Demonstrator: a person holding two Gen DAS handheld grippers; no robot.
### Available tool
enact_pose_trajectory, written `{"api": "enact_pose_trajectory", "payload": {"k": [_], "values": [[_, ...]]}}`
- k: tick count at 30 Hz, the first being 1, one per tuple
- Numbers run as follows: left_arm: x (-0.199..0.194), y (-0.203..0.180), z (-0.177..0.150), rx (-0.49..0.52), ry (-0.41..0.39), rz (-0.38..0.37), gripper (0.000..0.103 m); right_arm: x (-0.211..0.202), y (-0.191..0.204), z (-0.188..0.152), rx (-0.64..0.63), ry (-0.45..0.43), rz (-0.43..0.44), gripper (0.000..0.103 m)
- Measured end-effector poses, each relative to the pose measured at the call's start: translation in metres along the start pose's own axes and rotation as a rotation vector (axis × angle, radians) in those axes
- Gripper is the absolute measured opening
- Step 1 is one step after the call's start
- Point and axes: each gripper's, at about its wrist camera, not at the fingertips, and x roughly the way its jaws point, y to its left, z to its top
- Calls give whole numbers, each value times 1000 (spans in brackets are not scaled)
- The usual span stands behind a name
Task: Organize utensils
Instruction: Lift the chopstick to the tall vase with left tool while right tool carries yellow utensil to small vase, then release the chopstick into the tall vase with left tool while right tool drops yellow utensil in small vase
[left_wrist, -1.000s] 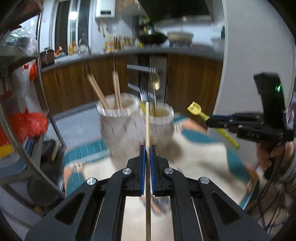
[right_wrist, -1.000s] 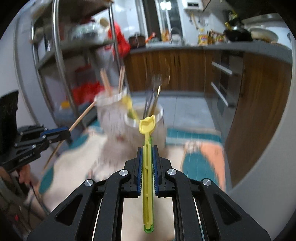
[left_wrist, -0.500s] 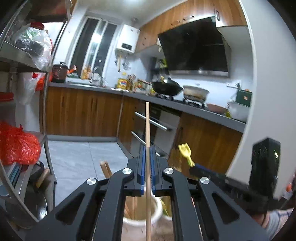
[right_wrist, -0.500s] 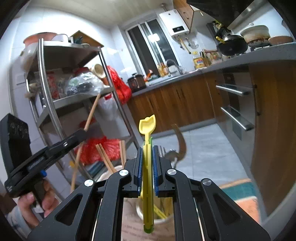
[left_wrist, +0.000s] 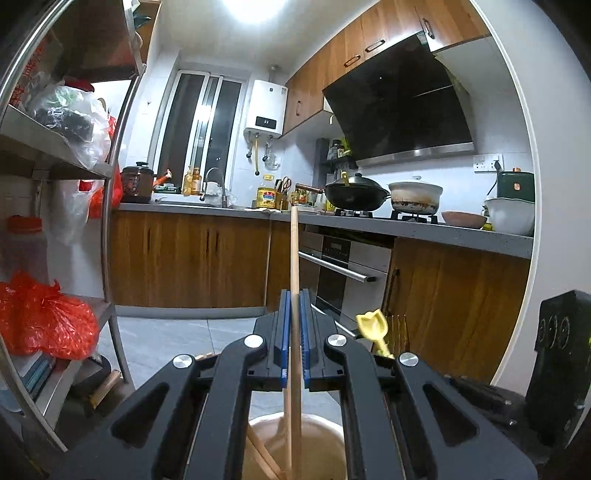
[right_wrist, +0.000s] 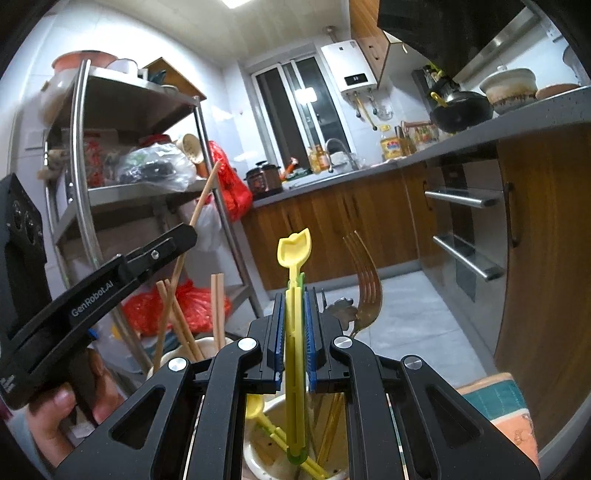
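Note:
My left gripper (left_wrist: 293, 306) is shut on a wooden chopstick (left_wrist: 294, 258), held upright with its lower end inside a pale holder cup (left_wrist: 325, 432) that holds other chopsticks. My right gripper (right_wrist: 294, 314) is shut on a yellow plastic utensil (right_wrist: 293, 254), upright, its lower end inside a second cup (right_wrist: 258, 454) holding another yellow utensil and a metal fork (right_wrist: 364, 291). In the right wrist view the left gripper (right_wrist: 184, 236) stands to the left above the chopstick cup (right_wrist: 207, 347). The yellow utensil's tip (left_wrist: 373, 326) shows in the left wrist view.
A metal shelf rack (right_wrist: 85, 155) with bags stands at the left. Wooden kitchen cabinets (left_wrist: 192, 258) and an oven (left_wrist: 343, 273) lie ahead, with a wok (left_wrist: 356, 192) on the counter. A teal and orange mat (right_wrist: 495, 398) lies under the cups.
Both grippers tilted up from looking down at the cups to upright, and came down over them. The chopstick and yellow utensil now stand with their lower ends inside the cups.

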Motion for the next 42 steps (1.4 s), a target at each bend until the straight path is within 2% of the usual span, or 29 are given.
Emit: {"api": "enact_pose_trajectory", "payload": {"k": [9,16,24,29,30,31,32,33,36,39,41,42], "values": [[8,3,-8,-4,7,-17,5,2,1,-6,-19,-16,6,11],[-14,6,-17,14,29,-54,5,-1,0,-12,-31,8,8,11],[-36,13,-32,52,144,-85,5,-14,-2,-22,-50,73,2,11],[-44,5,-43,99,183,-74,6,-17,0,-27,-68,114,-11,11],[-46,4,-44,96,193,-77,7,-18,0,-27,-64,124,-8,13],[-48,4,-44,93,199,-77,8,-19,0,-28,-59,130,-13,21],[-49,5,-44,91,208,-75,15,-21,0,-27,-56,128,-13,27],[-51,5,-44,90,213,-72,29,-24,0,-27,-54,128,-10,37],[-61,6,-43,80,212,-56,52,-34,2,-26,-52,125,-14,40],[-74,5,-43,74,215,-45,65,-48,2,-25,-34,126,-15,49],[-84,4,-43,74,217,-44,69,-56,3,-25,-30,137,-15,59],[-88,3,-44,72,219,-42,73,-61,3,-25,-32,142,-15,60]]}}
